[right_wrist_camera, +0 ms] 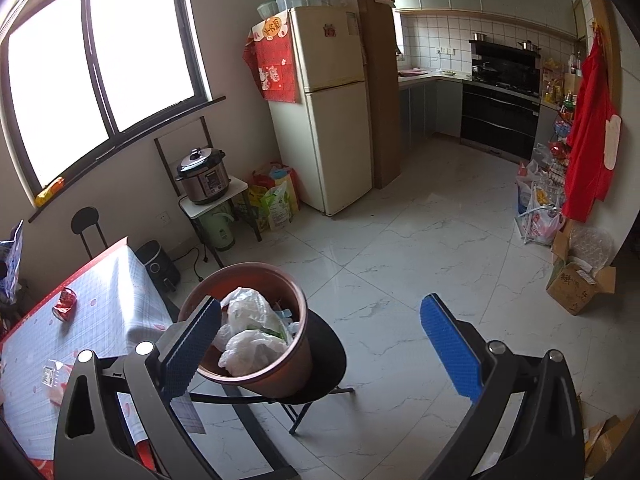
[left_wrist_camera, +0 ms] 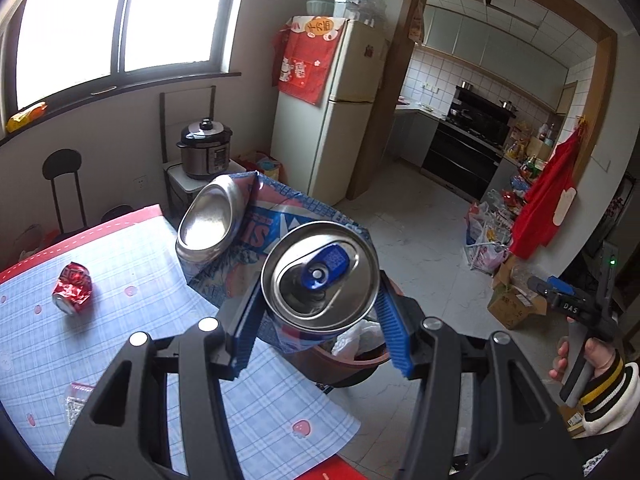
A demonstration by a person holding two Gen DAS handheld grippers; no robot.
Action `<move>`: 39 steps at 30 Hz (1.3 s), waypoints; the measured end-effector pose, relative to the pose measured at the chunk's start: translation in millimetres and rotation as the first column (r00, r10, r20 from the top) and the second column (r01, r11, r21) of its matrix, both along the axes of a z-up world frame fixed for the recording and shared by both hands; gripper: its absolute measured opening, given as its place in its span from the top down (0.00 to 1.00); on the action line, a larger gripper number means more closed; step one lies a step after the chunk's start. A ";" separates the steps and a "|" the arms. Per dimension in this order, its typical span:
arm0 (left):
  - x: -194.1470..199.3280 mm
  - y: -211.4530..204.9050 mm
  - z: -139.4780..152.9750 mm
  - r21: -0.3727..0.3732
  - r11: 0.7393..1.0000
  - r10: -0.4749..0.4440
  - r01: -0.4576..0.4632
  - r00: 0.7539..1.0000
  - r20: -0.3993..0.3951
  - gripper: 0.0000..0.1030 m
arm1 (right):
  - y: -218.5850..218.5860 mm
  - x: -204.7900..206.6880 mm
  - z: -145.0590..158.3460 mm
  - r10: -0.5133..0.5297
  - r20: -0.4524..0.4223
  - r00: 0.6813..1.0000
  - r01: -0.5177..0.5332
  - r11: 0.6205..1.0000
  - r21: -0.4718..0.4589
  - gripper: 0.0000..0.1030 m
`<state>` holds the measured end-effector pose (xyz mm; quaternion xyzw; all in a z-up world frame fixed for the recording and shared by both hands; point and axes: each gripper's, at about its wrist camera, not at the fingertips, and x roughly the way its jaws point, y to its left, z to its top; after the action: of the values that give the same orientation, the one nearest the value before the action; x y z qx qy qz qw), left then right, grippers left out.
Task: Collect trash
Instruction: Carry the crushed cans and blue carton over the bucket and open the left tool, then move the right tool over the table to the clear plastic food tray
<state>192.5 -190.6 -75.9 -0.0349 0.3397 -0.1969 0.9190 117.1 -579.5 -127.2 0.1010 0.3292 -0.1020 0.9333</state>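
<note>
Left tongs (left_wrist_camera: pixel 320 320) clamp crushed blue can (left_wrist_camera: pixel 320 272), which mostly hides brown bin (left_wrist_camera: pixel 352 364) below; bin holds white plastic bags (right_wrist_camera: pixel 248 332), possibly scraps underneath. Right tongs (right_wrist_camera: pixel 320 348) released, empty.

crushed red can (right_wrist_camera: pixel 64 304) on checked-cloth surface (right_wrist_camera: pixel 104 304) at 9 o'clock | brown round bin (right_wrist_camera: pixel 276 376) on black stool (right_wrist_camera: pixel 328 356) at 6 | cream fridge (right_wrist_camera: pixel 332 120) at 12
</note>
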 end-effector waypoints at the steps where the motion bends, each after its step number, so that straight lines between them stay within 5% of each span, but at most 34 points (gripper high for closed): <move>1: 7.4 -10.8 -4.0 -0.002 1.000 -0.015 0.015 1.000 -0.004 0.46 | -5.8 -2.1 -1.2 -0.009 -0.004 1.000 0.009 1.000 -0.005 0.05; 13: 83.1 -123.4 -49.4 0.007 0.987 -0.161 0.161 0.986 -0.050 0.46 | -54.1 -10.5 -23.9 -0.078 -0.067 0.995 0.078 0.997 -0.004 0.05; 15: 95.4 -135.7 -53.0 0.011 0.985 -0.174 0.175 0.984 -0.041 0.34 | -55.4 -12.4 -26.7 -0.081 -0.072 0.994 0.081 0.997 -0.002 0.05; 16: 99.7 -139.3 -54.8 0.005 0.983 -0.182 0.182 0.983 -0.032 0.14 | -55.0 -12.1 -27.3 -0.081 -0.075 0.994 0.081 0.997 -0.002 0.05; 17: 102.4 -140.9 -55.2 0.006 0.985 -0.171 0.171 0.985 -0.018 0.05 | -53.2 -11.6 -27.6 -0.081 -0.076 0.994 0.081 0.997 -0.001 0.05; 20: 109.7 -136.3 -56.3 0.023 0.989 -0.145 0.145 0.989 -0.030 0.06 | -47.7 -10.7 -29.0 -0.077 -0.077 0.994 0.077 0.997 0.006 0.05; 31: 77.0 7.2 -42.4 0.004 0.998 0.066 -0.066 0.997 -0.049 0.06 | 18.0 21.1 -14.3 0.033 -0.034 0.999 -0.032 0.999 0.029 0.05; 39: 7.9 174.3 -45.5 0.001 0.944 0.329 -0.331 0.938 -0.107 0.06 | 113.3 55.3 -7.5 0.201 -0.043 0.979 -0.199 0.979 0.053 0.05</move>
<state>200.4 -16.3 -121.3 -0.1097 0.3756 -0.0409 0.9194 172.4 -466.2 -134.7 0.0876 0.3624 -0.0020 0.9279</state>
